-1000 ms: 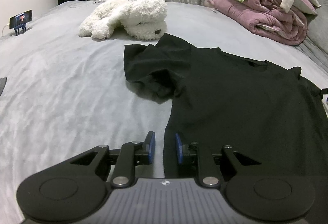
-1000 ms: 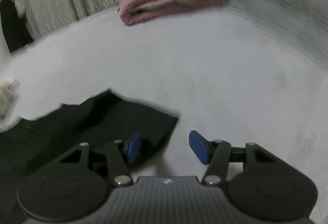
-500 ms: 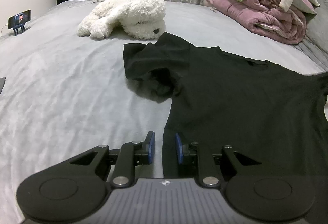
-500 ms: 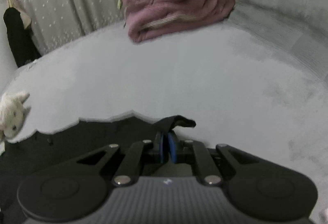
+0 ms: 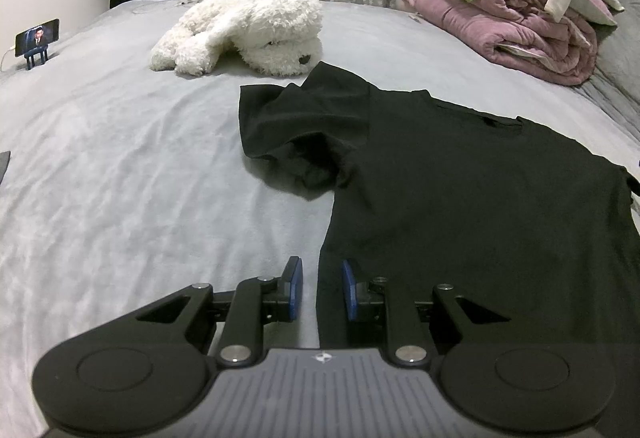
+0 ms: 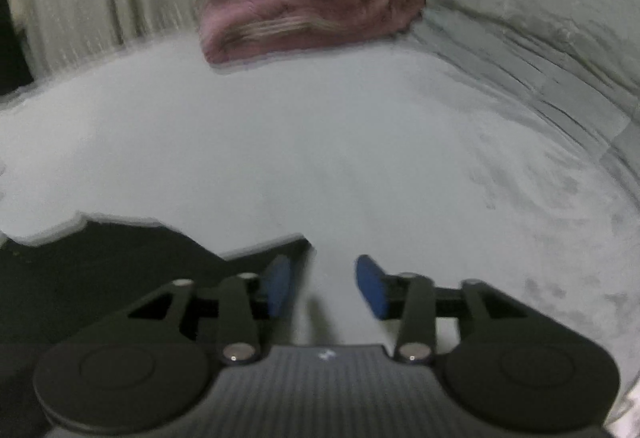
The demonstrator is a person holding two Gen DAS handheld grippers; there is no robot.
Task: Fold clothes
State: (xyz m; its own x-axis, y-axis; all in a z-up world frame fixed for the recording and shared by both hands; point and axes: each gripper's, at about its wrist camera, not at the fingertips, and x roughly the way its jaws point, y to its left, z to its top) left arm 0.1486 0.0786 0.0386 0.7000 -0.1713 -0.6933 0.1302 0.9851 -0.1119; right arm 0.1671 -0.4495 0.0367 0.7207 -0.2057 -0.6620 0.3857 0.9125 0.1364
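Black T-shirt [image 5: 480, 205] spread flat on grey bed [image 5: 120, 177], its left sleeve bunched ahead of the left claw [image 5: 320, 288]. Left claw narrowly parted, shirt's side edge running between its pads; contact unclear. Right claw [image 6: 324, 284] opening, only bedsheet between its pads, shirt's right sleeve just left of it. White plush dog [image 5: 248, 29] and pink quilt pile [image 5: 512, 29] lie beyond.

A grey bed [image 5: 120, 177] carries a black T-shirt [image 5: 460, 197]; beyond the shirt lie a white plush dog [image 5: 248, 29] and a pink quilt [image 5: 520, 25]
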